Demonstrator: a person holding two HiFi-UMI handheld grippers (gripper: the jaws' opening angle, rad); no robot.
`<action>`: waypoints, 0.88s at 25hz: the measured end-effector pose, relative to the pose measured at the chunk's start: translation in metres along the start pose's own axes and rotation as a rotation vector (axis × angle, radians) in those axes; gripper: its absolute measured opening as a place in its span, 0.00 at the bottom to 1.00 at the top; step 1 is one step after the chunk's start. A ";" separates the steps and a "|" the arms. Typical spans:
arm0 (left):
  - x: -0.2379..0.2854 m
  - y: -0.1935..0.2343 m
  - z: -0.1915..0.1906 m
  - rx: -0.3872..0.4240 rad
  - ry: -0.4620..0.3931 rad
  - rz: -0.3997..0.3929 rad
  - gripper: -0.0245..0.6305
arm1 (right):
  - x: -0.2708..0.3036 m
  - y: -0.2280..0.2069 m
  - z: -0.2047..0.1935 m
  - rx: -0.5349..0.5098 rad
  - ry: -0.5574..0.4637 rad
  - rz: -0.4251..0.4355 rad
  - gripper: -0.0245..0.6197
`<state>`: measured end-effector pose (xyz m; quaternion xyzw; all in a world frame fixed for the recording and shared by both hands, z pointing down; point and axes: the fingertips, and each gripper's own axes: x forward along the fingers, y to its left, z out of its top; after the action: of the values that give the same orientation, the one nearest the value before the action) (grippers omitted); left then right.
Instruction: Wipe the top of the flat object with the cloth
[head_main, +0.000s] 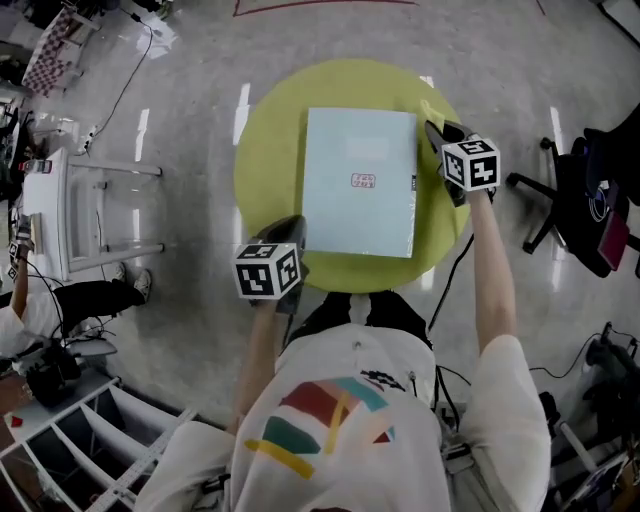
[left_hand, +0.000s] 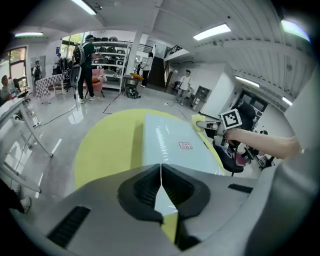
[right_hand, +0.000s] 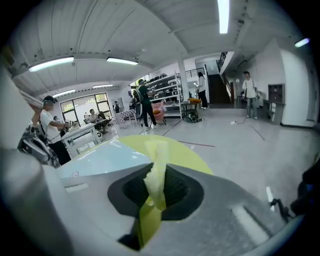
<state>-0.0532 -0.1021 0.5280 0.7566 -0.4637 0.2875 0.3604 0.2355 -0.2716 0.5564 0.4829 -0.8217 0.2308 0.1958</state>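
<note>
A pale blue flat object with a small red label lies on the round yellow-green table. In the head view my left gripper sits at the object's near left corner. Its jaws are shut with nothing between them, as the left gripper view shows. My right gripper is off the object's far right edge, shut on a yellow cloth. In the right gripper view the cloth sticks up between the jaws of that gripper, with the flat object to its left.
A black office chair stands right of the table. A white frame table and a seated person are at the left, and white shelving at the lower left. Cables run across the floor. Several people stand far off by shelves.
</note>
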 end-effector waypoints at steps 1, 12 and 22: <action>0.003 -0.004 -0.003 0.005 0.009 0.002 0.06 | 0.005 -0.003 -0.002 0.024 0.003 0.018 0.08; 0.020 -0.017 -0.024 0.061 0.081 0.033 0.06 | 0.025 0.002 -0.014 0.137 0.033 0.168 0.08; 0.023 -0.022 -0.033 0.092 0.096 0.021 0.06 | 0.004 0.023 -0.045 0.124 0.083 0.222 0.08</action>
<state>-0.0270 -0.0802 0.5584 0.7528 -0.4399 0.3484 0.3441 0.2180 -0.2393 0.5915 0.3902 -0.8455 0.3212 0.1724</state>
